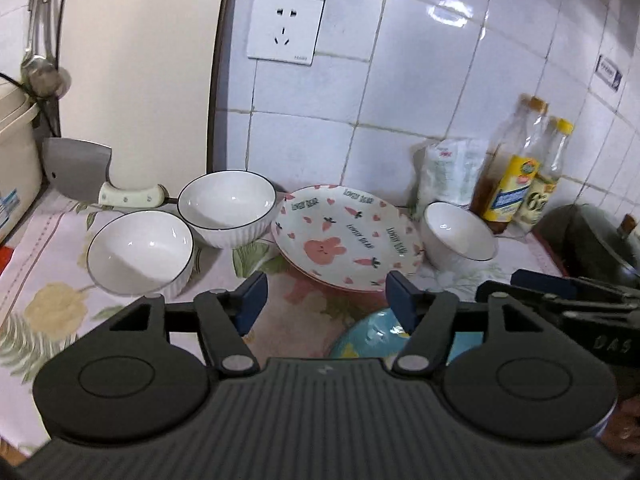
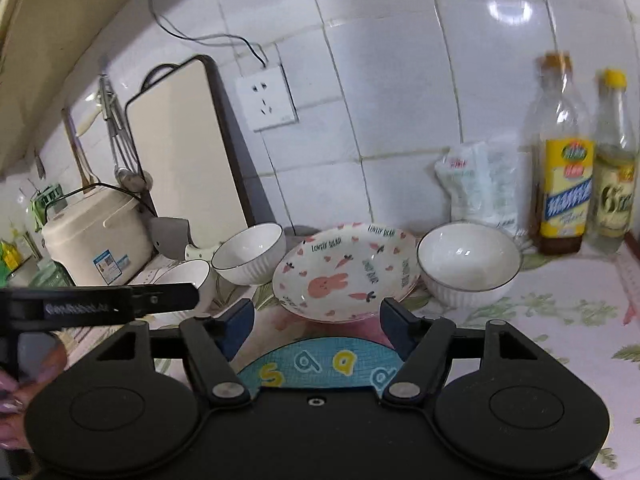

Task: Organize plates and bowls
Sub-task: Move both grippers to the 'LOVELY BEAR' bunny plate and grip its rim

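Note:
A rabbit-and-carrot patterned plate (image 1: pixel 344 240) sits on the counter, stacked on another plate; it also shows in the right wrist view (image 2: pixel 344 270). Three white ribbed bowls with dark rims stand around it: one front left (image 1: pixel 140 254), one behind it (image 1: pixel 227 206), one to the plate's right (image 1: pixel 458 238) (image 2: pixel 468 264). A blue plate with yellow letters (image 2: pixel 320 364) lies just below the right gripper (image 2: pixel 316 320), which is open and empty. The left gripper (image 1: pixel 326 300) is open and empty, above the counter in front of the patterned plate.
A cleaver (image 1: pixel 76 168) lies at the back left by a cream rice cooker (image 2: pixel 96 240) and a standing cutting board (image 1: pixel 140 60). Two sauce bottles (image 2: pixel 564 160) and a white bag (image 2: pixel 480 184) stand at the back right. A dark pot (image 1: pixel 592 236) sits far right.

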`<act>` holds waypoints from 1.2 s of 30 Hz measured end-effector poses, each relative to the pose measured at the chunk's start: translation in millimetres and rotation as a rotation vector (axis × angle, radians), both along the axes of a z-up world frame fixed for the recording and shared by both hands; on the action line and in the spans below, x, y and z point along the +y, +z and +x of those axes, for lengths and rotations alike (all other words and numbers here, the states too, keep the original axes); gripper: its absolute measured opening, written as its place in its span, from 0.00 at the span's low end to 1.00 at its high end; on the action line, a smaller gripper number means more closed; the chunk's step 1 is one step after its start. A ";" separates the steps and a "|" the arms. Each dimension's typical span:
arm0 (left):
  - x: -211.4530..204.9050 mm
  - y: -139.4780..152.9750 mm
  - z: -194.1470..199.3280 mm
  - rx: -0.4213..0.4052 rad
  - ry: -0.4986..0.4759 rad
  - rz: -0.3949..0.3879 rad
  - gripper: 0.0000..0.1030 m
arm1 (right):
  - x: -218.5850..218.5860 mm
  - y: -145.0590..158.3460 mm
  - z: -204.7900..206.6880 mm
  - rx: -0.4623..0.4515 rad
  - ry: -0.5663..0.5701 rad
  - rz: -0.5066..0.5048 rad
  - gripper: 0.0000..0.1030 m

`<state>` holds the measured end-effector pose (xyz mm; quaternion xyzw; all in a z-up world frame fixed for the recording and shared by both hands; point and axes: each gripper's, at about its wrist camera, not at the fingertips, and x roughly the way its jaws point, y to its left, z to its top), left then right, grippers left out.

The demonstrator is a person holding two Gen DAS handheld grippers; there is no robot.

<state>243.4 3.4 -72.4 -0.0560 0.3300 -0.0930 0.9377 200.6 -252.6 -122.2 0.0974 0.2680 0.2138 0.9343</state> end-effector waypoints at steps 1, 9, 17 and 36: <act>0.8 -5.0 8.8 0.014 -0.011 0.001 0.64 | -0.1 -2.1 7.0 0.015 0.004 0.010 0.72; 4.8 -36.0 62.7 0.074 -0.041 -0.013 0.72 | 11.6 -25.8 58.3 0.145 -0.048 -0.073 0.72; 6.5 -62.1 100.7 0.129 0.009 -0.070 0.81 | 6.3 -51.8 100.9 0.236 -0.120 0.045 0.72; -4.9 -99.6 143.6 0.264 0.063 -0.099 0.33 | -0.5 -98.8 152.7 0.345 -0.241 0.238 0.47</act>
